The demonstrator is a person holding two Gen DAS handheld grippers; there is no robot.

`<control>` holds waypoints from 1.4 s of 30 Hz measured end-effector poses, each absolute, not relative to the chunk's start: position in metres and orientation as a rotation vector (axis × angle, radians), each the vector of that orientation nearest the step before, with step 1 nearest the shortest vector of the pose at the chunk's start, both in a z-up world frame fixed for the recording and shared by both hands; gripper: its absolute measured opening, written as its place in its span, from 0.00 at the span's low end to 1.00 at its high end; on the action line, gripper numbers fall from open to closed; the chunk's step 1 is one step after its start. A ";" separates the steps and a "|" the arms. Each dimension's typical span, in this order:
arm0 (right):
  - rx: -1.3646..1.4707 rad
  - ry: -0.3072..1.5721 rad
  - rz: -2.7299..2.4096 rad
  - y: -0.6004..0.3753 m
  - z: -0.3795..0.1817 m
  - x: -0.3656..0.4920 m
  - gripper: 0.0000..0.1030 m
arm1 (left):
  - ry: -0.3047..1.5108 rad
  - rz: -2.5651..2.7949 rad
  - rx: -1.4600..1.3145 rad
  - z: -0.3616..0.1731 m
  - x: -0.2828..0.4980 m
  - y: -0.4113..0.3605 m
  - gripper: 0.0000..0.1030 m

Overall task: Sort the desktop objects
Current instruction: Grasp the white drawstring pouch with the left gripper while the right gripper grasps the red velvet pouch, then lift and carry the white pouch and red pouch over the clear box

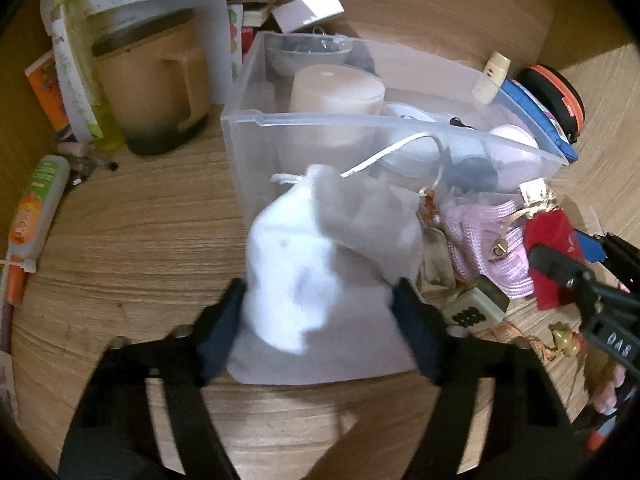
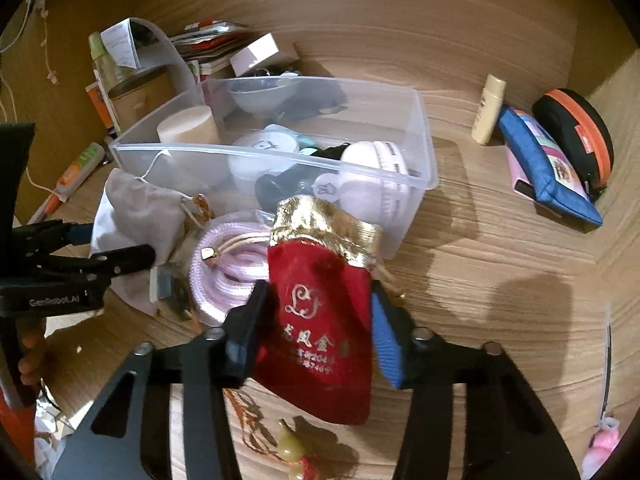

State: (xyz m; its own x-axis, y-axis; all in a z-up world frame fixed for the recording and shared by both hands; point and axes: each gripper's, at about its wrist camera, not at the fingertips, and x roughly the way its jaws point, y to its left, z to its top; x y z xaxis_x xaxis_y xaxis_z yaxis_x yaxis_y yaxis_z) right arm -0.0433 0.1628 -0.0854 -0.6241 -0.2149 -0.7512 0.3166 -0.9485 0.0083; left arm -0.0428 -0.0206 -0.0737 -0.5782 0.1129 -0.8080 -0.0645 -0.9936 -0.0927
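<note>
A white drawstring pouch [image 1: 288,264] stands on the wooden desk against the front wall of a clear plastic bin [image 1: 360,120], and my left gripper [image 1: 316,300] is shut on its lower part, one pad on each side. In the right wrist view my right gripper [image 2: 316,304] is shut on a red velvet pouch [image 2: 320,320] with a gold rim and gold lettering, just in front of the bin [image 2: 280,160]. A coiled pink strap [image 2: 228,276] lies between the two pouches. The bin holds a beige cylinder, a bowl, round cases and dark items.
A tan mug [image 1: 152,92], papers and a tube [image 1: 36,208] crowd the left. A cream bottle [image 2: 488,108], a blue pouch [image 2: 548,172] and a black-and-orange case [image 2: 580,136] lie at the right. A beaded charm [image 2: 292,448] is near the front, a small grey block [image 1: 472,308] by the strap.
</note>
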 end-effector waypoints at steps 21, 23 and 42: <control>1.031 0.129 -2.602 0.176 -0.055 -0.017 0.15 | -0.051 2.818 -1.238 -0.044 -0.002 -0.018 0.29; 1.018 0.126 -2.602 0.176 -0.052 -0.016 0.15 | -0.062 2.821 -1.222 -0.040 0.001 -0.019 0.29; 0.931 0.064 -2.611 0.179 -0.028 -0.015 0.15 | -0.099 2.852 -0.981 0.017 0.016 -0.010 0.26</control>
